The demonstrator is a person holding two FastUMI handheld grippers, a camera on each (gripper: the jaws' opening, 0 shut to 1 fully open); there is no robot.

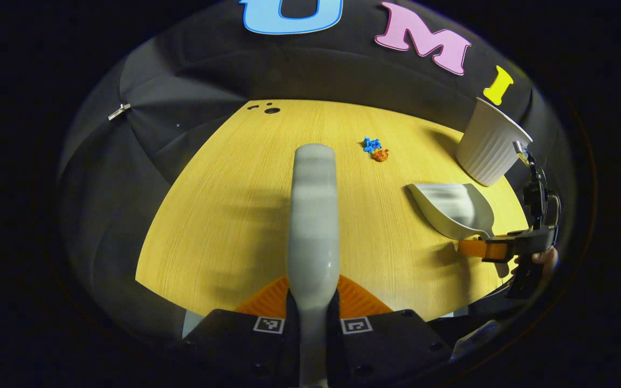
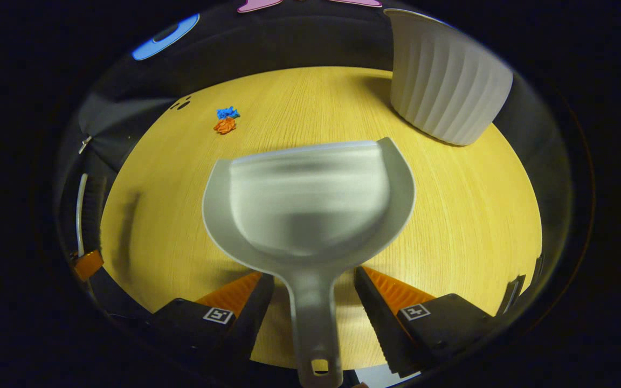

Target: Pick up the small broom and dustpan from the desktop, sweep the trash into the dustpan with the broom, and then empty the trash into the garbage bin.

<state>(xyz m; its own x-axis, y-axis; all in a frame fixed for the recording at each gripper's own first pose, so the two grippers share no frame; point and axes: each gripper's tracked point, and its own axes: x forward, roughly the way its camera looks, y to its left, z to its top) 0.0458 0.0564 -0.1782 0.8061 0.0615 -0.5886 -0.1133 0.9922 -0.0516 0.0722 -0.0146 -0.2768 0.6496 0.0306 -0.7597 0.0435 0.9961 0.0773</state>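
The small broom [image 1: 313, 215] runs forward from my left gripper [image 1: 313, 295], whose fingers are shut on its grey handle, held above the yellow desktop [image 1: 219, 215]. The grey dustpan [image 2: 310, 205] lies flat on the desktop. Its handle [image 2: 315, 318] sits between the fingers of my right gripper [image 2: 313, 276], which is open with a gap on each side. In the left gripper view the dustpan [image 1: 453, 207] is at the right, with the right gripper [image 1: 491, 250] at its handle. Blue trash [image 1: 372, 144] and orange trash [image 1: 380, 155] lie together farther out on the desk.
A white ribbed garbage bin [image 2: 445, 89] stands at the far right of the desktop, just beyond the dustpan. Small cable holes [image 1: 271, 110] mark the far corner. A hand [image 1: 545, 257] holds the right gripper. The near desk edge [image 1: 181, 304] lies below the broom.
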